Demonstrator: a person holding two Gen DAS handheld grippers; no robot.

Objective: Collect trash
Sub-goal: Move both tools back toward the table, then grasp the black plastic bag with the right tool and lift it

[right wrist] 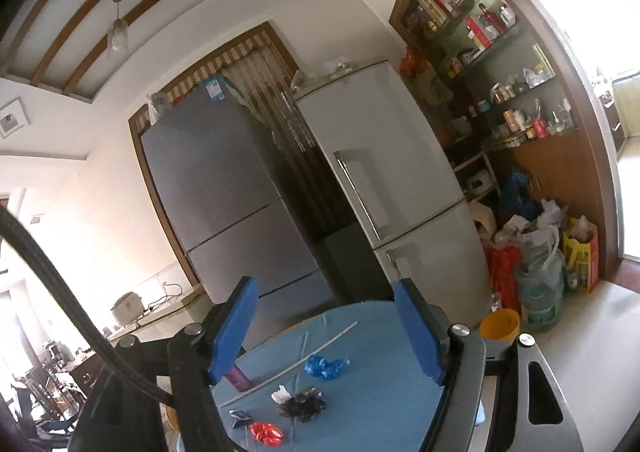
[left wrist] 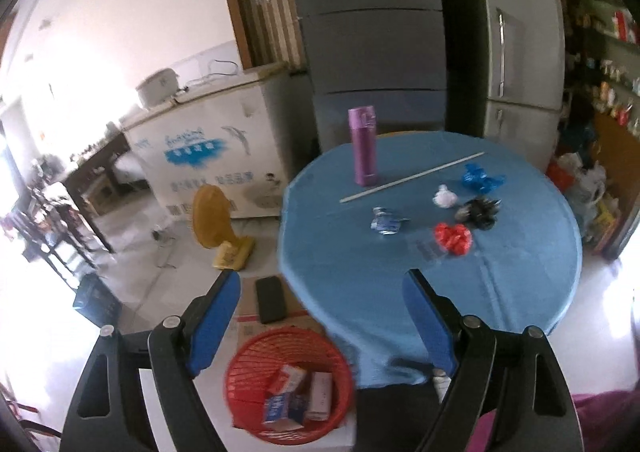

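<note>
Left hand-held gripper (left wrist: 320,284), jaws apart and empty, hangs above red basket (left wrist: 240,372), table trash (left wrist: 452,238) beyond.

table (left wrist: 500,292): matt blue cloth | basket (left wrist: 244,368): red plastic mesh | flask (left wrist: 363,146): glossy purple | wrappers (left wrist: 453,237): crinkled glossy

Wrappers (left wrist: 454,238) lie on the table (left wrist: 360,292); basket (left wrist: 240,380) on floor beside it

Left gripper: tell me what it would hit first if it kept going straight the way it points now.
Probably the blue tablecloth near the table's front edge. The left gripper is open and empty, tilted down toward it; the crumpled trash lies farther on. Depth is uncertain.
</note>
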